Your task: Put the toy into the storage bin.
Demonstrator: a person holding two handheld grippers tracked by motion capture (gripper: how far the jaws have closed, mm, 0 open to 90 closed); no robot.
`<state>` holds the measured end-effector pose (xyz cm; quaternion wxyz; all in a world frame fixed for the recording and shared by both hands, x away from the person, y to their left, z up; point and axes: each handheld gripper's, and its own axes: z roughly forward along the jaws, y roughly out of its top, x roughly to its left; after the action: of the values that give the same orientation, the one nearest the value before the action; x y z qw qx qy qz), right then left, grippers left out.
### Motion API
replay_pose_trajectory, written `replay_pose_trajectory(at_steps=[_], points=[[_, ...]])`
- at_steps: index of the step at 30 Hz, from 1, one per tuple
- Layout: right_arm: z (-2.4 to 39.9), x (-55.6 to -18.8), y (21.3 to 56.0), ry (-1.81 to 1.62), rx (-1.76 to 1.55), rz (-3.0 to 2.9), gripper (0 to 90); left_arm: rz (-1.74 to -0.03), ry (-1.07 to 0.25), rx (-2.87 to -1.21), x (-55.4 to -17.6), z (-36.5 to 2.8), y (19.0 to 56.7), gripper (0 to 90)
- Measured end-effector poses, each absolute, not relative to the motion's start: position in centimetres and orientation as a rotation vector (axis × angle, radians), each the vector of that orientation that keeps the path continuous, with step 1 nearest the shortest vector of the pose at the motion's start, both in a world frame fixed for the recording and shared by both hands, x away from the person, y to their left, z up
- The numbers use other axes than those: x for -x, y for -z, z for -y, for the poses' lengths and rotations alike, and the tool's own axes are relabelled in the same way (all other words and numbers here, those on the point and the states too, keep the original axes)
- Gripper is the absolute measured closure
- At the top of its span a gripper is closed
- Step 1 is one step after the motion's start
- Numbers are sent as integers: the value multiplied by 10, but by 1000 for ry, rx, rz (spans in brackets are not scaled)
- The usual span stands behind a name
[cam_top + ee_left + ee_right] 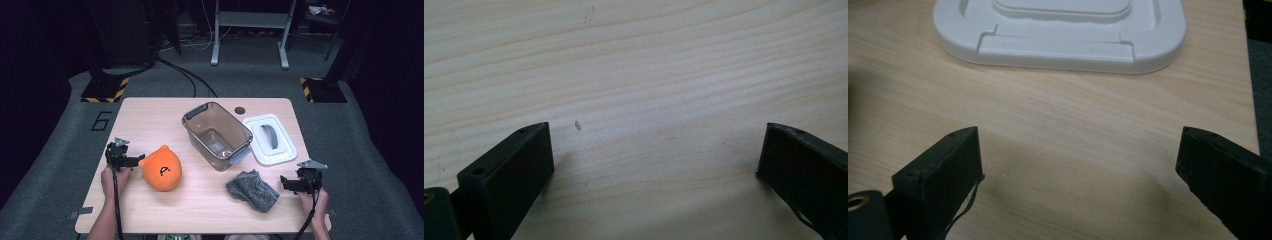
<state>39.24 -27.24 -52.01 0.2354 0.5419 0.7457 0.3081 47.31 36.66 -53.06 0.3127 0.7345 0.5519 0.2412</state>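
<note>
The right gripper (286,183) rests low at the table's near right corner, jaws spread wide and empty; in the right gripper view they frame bare wood, with the white lid (1060,35) lying flat just ahead. The grey cloth (252,190) sits crumpled just to the left of this gripper, close but not touching. The left gripper (134,160) lies at the near left, jaws likewise spread with nothing between them; its tips are next to the orange plush (161,168), and whether they touch it I cannot tell; the left gripper view looks down on plain wood.

Risks, as a judgement: the cloth is soft and bunched, so a shallow pinch may catch only a fold and let the rest trail or slip free; a low sweep towards it may push it along the table (150,115) rather than trap it. The plush is round and wider than a jaw gap looks, so a grip on its side may squeeze off and roll it away, perhaps towards the near edge.

Around them: a clear brown bin (217,135) stands open and empty at the table's middle, between the two grippers and farther back; its lid lies just right of it, handle up. The bin's tall walls stand in the way of any low carry from either side; a lift over the rim is needed. A small dark disc (240,110) sits behind the bin.
</note>
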Motion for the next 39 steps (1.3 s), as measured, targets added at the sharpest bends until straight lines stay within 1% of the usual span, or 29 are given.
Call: replay_pose_trajectory(at_steps=[8,9,14,18,19,20,21,22,23,24,25,26,29,31,33,39], points=[[272,-391,528,-850,-1472,-2053,19,-1446,-627,-1937,-474,-368,531,10],[273,-391,528,-874,-1479,-2063,34,-1446,-625,-1936,-474,-368,531,10],[273,-390,529,-884,-1466,-2063,37,-1456,-628,-1933,-474,-368,531,9],[273,-390,529,-884,-1463,-2065,35,-1495,-591,-1969,-470,-372,525,1],[273,-389,529,-884,-1465,-2062,35,-1482,-553,-1922,-465,-376,520,2],[273,-389,529,-884,-1465,-2062,35,-1482,-553,-1922,-465,-376,520,1],[273,-389,529,-883,-1462,-2062,33,-1467,-562,-1848,-459,-380,511,1],[273,-389,529,-883,-1462,-2062,33,-1467,-562,-1848,-459,-380,511,1],[273,-389,529,-882,-1464,-2063,33,-1443,-592,-1825,-453,-381,500,2],[273,-389,529,-882,-1463,-2063,33,-1443,-592,-1825,-453,-381,500,4],[273,-389,529,-883,-1463,-2063,33,-1417,-597,-1797,-449,-383,490,4],[273,-389,529,-883,-1463,-2063,33,-1417,-597,-1797,-449,-383,490,5],[273,-389,529,-883,-1459,-2062,32,-1361,-610,-1793,-444,-379,473,9],[273,-389,529,-882,-1456,-2064,31,-1330,-615,-1811,-441,-374,463,30],[273,-389,529,-881,-1452,-2065,31,-1289,-599,-1825,-439,-367,452,34],[273,-389,529,-881,-1456,-2063,31,-1224,-560,-1847,-433,-354,440,28]])
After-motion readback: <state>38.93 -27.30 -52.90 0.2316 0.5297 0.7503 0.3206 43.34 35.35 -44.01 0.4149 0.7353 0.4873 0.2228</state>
